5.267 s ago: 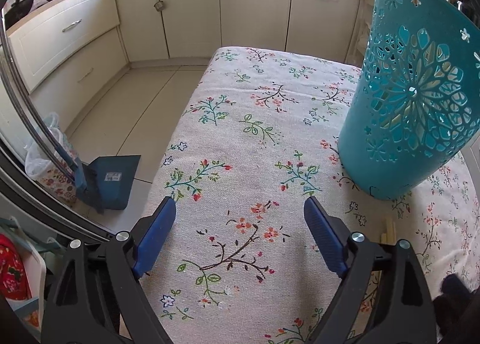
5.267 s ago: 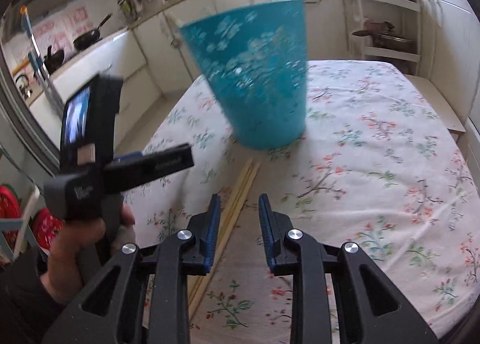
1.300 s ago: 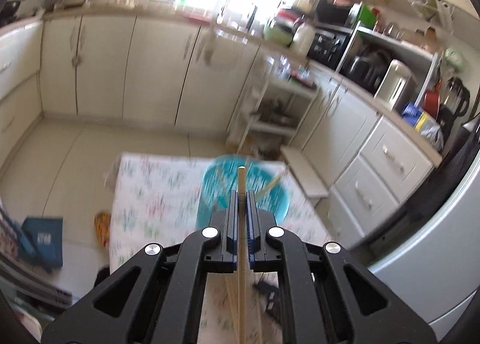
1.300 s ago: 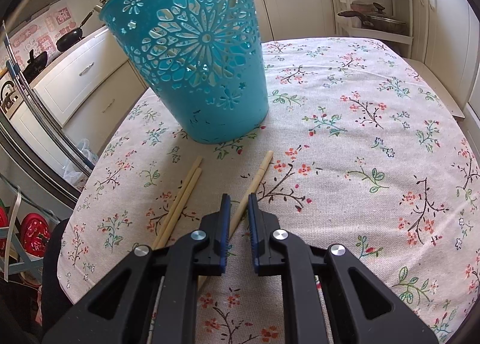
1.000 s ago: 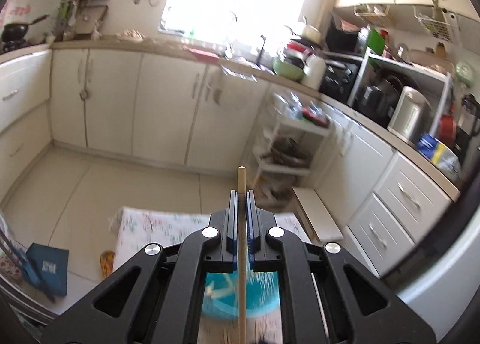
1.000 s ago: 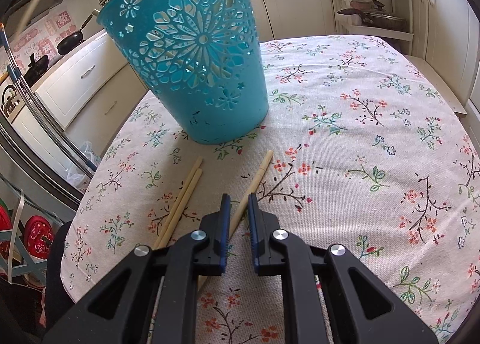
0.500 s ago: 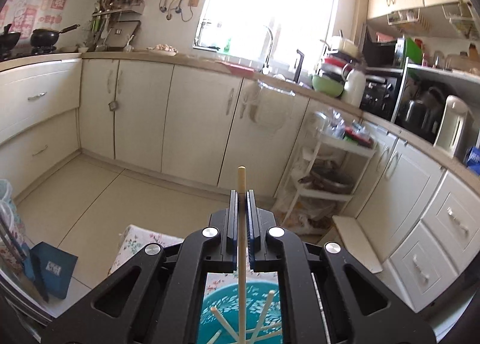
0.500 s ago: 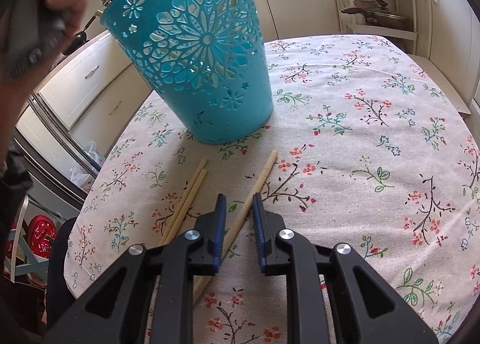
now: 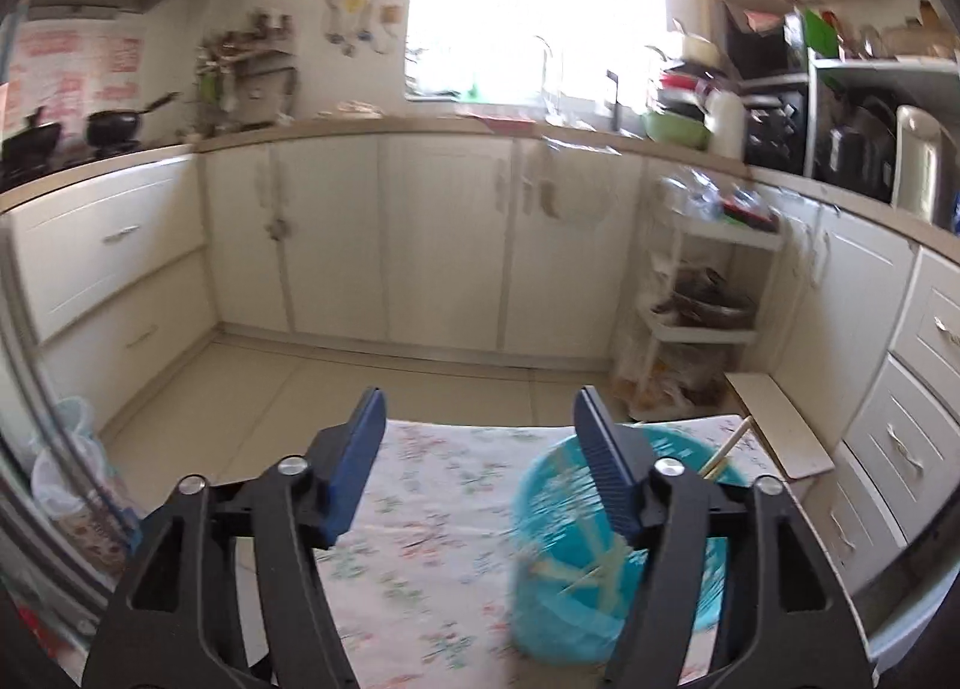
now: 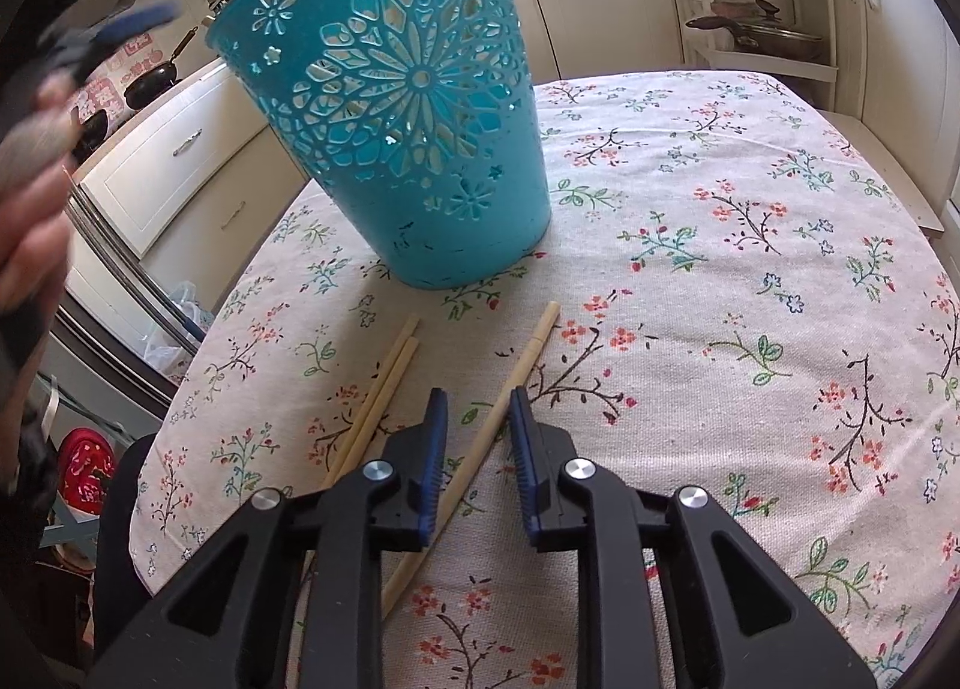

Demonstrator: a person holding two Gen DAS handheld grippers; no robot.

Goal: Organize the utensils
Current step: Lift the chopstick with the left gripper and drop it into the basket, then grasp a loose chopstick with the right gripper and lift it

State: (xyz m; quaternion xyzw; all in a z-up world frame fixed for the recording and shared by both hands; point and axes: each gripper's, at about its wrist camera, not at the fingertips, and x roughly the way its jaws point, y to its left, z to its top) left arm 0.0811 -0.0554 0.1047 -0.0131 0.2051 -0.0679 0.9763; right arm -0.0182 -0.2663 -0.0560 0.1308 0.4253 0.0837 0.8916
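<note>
A teal cut-out basket (image 10: 408, 149) stands on the floral tablecloth (image 10: 750, 293). In the left wrist view the basket (image 9: 558, 587) is seen from above with several wooden chopsticks (image 9: 600, 563) inside. My left gripper (image 9: 477, 449) is open and empty, high above the table, left of the basket. My right gripper (image 10: 477, 419) is open a little, low over the cloth, its jaws either side of a single chopstick (image 10: 522, 359). A pair of chopsticks (image 10: 384, 383) lies to its left.
Kitchen cabinets (image 9: 384, 245) and a white shelf rack (image 9: 696, 317) stand beyond the table. The table's left edge (image 10: 198, 353) drops to the floor. A hand (image 10: 30, 209) holding the left gripper shows blurred at upper left of the right wrist view.
My left gripper has opened and the chopstick it held is gone from its jaws; the basket now sits to its lower right. My right gripper has opened slightly around the single chopstick.
</note>
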